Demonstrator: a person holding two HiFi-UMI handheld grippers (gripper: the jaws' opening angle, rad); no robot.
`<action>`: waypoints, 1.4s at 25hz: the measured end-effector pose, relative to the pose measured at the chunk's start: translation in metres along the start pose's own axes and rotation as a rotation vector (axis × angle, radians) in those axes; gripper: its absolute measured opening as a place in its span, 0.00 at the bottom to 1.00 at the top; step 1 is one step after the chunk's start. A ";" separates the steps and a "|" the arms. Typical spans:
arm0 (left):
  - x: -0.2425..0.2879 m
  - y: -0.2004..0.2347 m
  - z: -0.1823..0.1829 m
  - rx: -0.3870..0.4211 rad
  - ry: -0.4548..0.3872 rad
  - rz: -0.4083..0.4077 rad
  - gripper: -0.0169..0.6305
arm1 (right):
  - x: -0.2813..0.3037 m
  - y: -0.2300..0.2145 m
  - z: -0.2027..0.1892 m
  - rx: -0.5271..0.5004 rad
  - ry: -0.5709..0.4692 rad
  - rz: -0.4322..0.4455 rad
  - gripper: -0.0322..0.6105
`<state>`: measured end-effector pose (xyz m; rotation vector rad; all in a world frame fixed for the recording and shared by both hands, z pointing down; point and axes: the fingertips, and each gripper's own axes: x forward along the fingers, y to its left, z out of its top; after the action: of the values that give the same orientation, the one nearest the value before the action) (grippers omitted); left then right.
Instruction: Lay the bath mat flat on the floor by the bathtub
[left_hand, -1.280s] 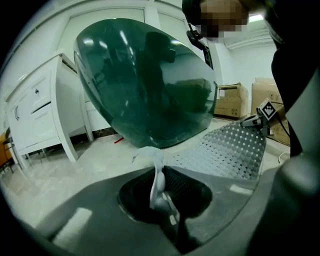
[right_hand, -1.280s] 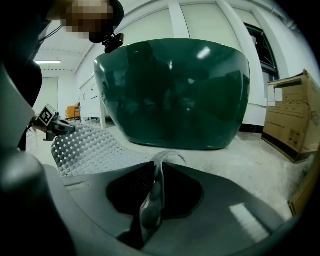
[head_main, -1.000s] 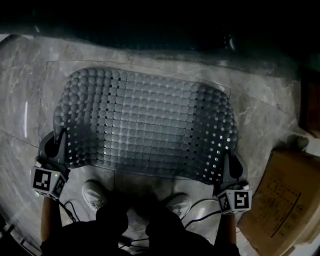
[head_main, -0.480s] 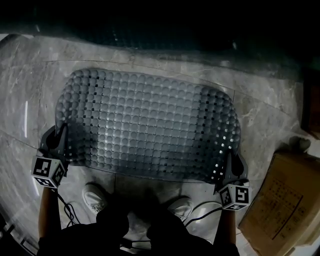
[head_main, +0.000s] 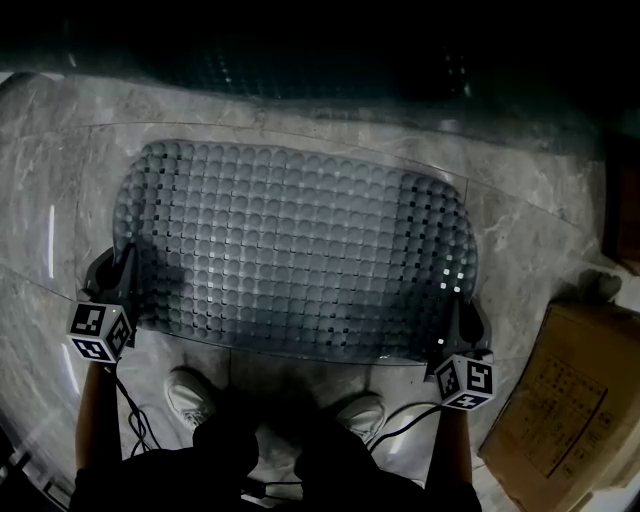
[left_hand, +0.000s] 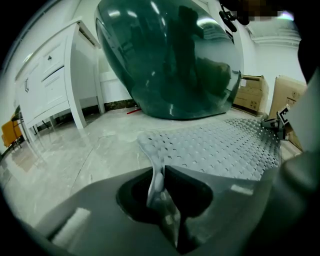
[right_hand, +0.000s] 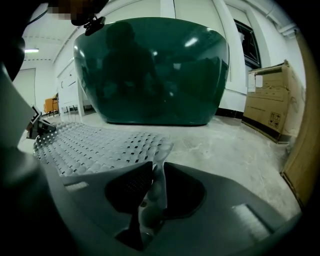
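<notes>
Head view, mat (head_main: 290, 250) corners seemingly between left gripper (head_main: 124, 268), right gripper (head_main: 462, 312) jaws

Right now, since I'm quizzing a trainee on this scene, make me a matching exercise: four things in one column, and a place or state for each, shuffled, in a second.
1. grey bubbled rubber bath mat
2. dark green glossy bathtub
3. brown cardboard box
4. left gripper

A. off to the right of the mat
B. spread out, both near corners pinched
C. jaws shut on a mat corner
D. beyond the mat's far edge

Pairs: 1-B, 2-D, 3-A, 4-C.
</notes>
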<state>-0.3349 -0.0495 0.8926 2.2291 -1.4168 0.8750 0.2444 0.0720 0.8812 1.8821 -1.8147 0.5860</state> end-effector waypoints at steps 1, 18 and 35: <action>0.002 0.001 -0.002 -0.006 0.001 0.001 0.08 | 0.001 -0.001 -0.002 0.009 0.005 -0.004 0.19; 0.015 0.019 -0.020 -0.035 0.030 0.072 0.22 | 0.007 -0.019 -0.020 0.071 0.035 -0.101 0.29; -0.005 0.042 -0.027 -0.003 0.028 0.178 0.32 | -0.003 -0.014 -0.011 0.084 -0.010 -0.086 0.31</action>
<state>-0.3829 -0.0488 0.9084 2.1046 -1.6216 0.9559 0.2581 0.0812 0.8882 2.0112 -1.7300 0.6318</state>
